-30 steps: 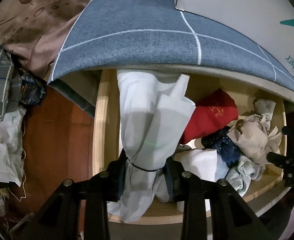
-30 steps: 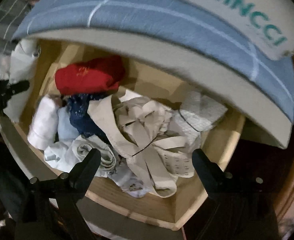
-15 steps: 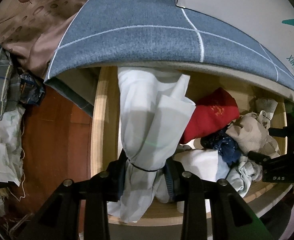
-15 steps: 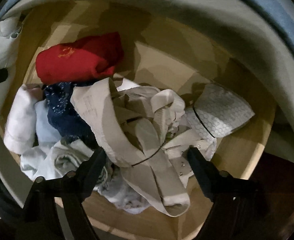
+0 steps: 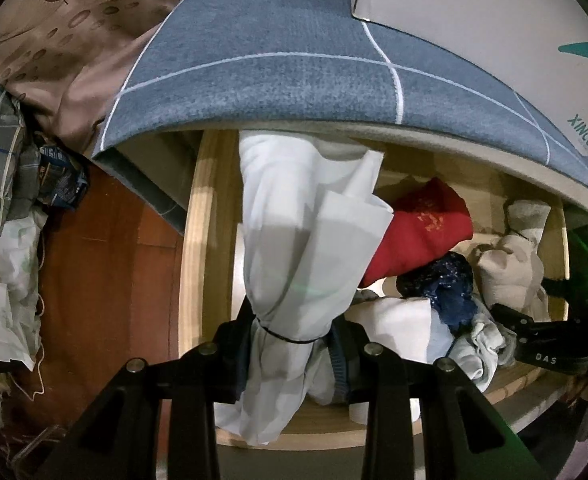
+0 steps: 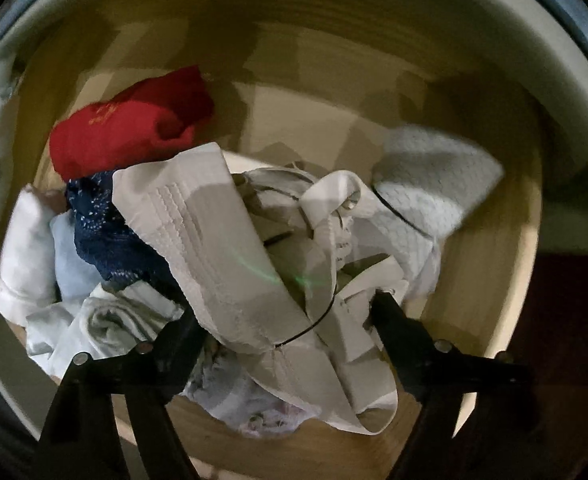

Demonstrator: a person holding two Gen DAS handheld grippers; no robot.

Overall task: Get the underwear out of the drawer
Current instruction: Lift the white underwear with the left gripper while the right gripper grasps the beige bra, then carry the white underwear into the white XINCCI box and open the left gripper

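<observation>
The beige underwear (image 6: 229, 264), a tangle of wide ribbed bands, lies on top of the heap in the right half of the wooden drawer (image 6: 490, 304), and the right gripper (image 6: 281, 312) points straight down over it with its fingers either side of the bands; its jaws are closing, the cloth between them, the pads not yet clearly pressing. Left of it lie a navy speckled piece (image 6: 109, 232), a folded red garment (image 6: 133, 128) and pale white rolls (image 6: 25, 248); to the right a white textured piece (image 6: 438, 176) rests near the drawer's right wall, with bare wood beyond at the far side. The left wrist view shows what the right does not: the left gripper (image 5: 289, 344), also pointing down, is clamped on a white garment (image 5: 306, 240) cinched by a black band, at the drawer's left end. A blue mattress edge (image 5: 277, 88) overhangs the drawer's far side, narrowing the room above. Red-brown floor (image 5: 105, 280) lies to the left.
</observation>
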